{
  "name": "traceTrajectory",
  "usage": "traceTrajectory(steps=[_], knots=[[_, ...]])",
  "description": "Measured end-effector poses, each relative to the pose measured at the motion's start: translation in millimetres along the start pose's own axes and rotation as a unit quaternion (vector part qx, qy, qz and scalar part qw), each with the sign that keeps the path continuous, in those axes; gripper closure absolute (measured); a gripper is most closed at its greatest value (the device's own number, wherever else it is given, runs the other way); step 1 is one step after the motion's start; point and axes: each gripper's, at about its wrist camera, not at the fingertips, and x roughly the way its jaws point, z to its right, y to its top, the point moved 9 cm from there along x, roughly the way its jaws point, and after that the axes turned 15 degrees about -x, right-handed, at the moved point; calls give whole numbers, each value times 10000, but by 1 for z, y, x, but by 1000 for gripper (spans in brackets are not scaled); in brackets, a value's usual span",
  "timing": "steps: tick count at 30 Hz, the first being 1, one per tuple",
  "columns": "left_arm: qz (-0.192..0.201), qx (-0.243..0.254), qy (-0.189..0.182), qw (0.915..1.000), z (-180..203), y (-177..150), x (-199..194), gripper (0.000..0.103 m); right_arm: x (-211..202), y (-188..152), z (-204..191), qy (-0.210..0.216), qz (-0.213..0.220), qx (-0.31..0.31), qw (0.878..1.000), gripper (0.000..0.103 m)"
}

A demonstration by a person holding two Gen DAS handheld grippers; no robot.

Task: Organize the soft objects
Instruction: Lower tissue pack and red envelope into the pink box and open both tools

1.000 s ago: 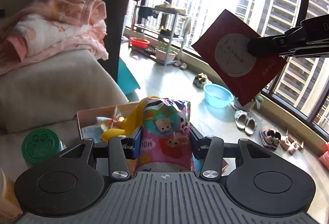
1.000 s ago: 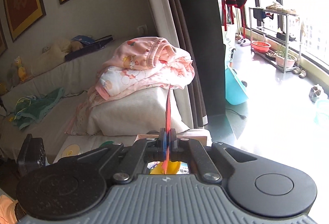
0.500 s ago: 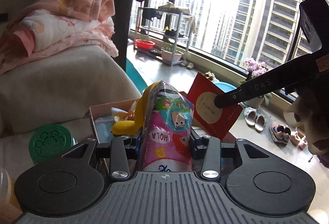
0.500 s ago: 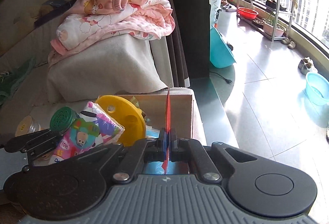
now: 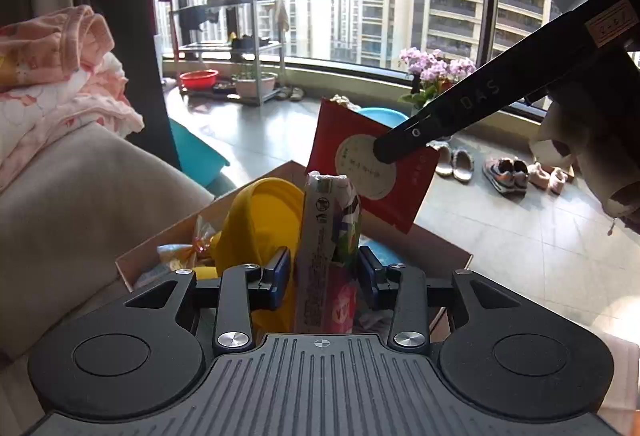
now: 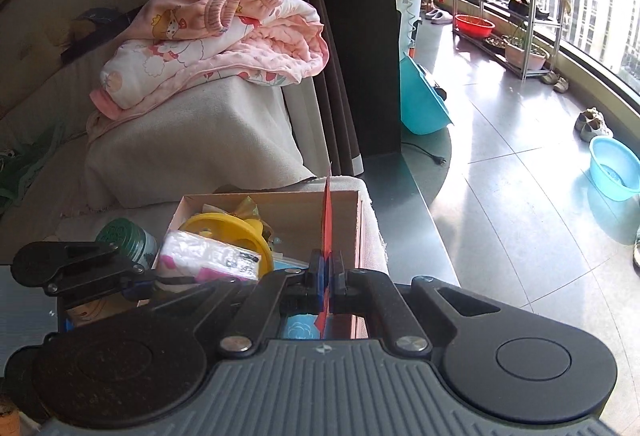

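The left gripper (image 5: 324, 274), its jaws just closing in, squeezes the tissue pack (image 5: 328, 236) on end over the cardboard box (image 6: 352, 208). The right gripper (image 6: 326, 276) is pinched tight on the red packet (image 5: 372, 172) above the box's right side. Lower each one slowly into a free spot, and let go only when it rests inside.

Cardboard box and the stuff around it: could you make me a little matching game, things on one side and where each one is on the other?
Things:
1. red packet
2. tissue pack
3. yellow lid
4. pink blanket

Places:
A. lying inside the cardboard box
B. between the left gripper's jaws
C. piled on the covered cushion
D. pinched in the right gripper

Pairs: 1-D, 2-B, 3-A, 4-C
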Motion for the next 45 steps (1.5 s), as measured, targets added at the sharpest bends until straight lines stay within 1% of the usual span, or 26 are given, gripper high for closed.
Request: traceTrajectory(steps=[2,4,8,9,12,13,15,16,17,20,23,24,25,26,29,30,32,34,37,39,40,41,42,43,44,45], knots=[[-12,126,-69,9999,0,-6,0,68,-3,0,0,-46,3,-77,10000,101],[43,321,-2,9995,4,-6,-5,67,-5,0,-1,-72,21,-128,9999,101],[291,587,-16,9978,10,-2,-32,67,-2,3,-2,-78,12,-109,9999,101],[275,575,-46,9980,11,-2,-34,67,-2,4,-2,-66,15,-100,9999,101],[-90,569,-210,9981,18,-19,-28,69,0,6,-3,-19,-5,-90,10000,101],[-151,618,-205,9978,20,-23,-24,69,1,5,-4,15,-42,-81,10000,101],[-183,772,24,9968,22,-33,-15,73,5,2,-6,70,-120,-70,9999,101],[-155,780,154,9967,19,-34,-12,74,6,0,-7,84,-167,-71,9998,101],[-114,732,203,9970,17,-33,-11,77,7,-1,-7,89,-199,-69,9997,101],[-327,624,-370,9968,21,-33,-21,79,4,-2,-6,92,-206,-53,9997,101],[-455,564,-648,9953,21,-26,-35,79,-2,1,-3,99,-147,-38,9998,101],[-523,509,-672,9951,20,-25,-36,79,-4,2,-3,95,-127,-32,9999,101],[-594,495,-591,9953,21,-26,-37,79,-4,4,-2,96,-118,-23,9999,101],[-656,550,-404,9955,17,-27,-33,79,-3,4,-2,113,-123,-12,9999,101],[-574,642,529,9949,-4,-26,-17,77,3,3,-5,165,-224,1,9996,101],[-504,546,657,9951,-8,-24,-15,77,6,2,-7,161,-278,-20,9995,101],[-307,293,615,9972,-10,-19,-15,76,16,1,-10,55,-393,-122,9991,101],[-136,194,671,9975,-11,-14,-15,76,26,4,-12,-180,-402,-287,9986,101],[21,353,802,9962,-6,-12,-13,76,43,10,-16,-662,-388,-735,9943,101],[99,442,865,9952,0,-14,-16,76,54,10,-21,-871,-441,-1011,9901,101],[152,408,866,9953,0,-14,-19,76,60,8,-24,-828,-522,-1069,9894,101],[249,303,851,9956,1,-13,-25,76,64,5,-27,-623,-607,-1039,9908,100],[352,165,826,9958,-1,-13,-32,76,66,3,-30,-394,-658,-956,9925,96],[448,29,798,9958,-4,-12,-38,76,66,2,-31,-100,-666,-781,9947,89],[557,-142,757,9955,-6,-11,-46,76,63,2,-30,177,-624,-578,9962,88],[634,-308,701,9950,-9,-11,-53,76,59,3,-29,320,-556,-452,9969,88]])
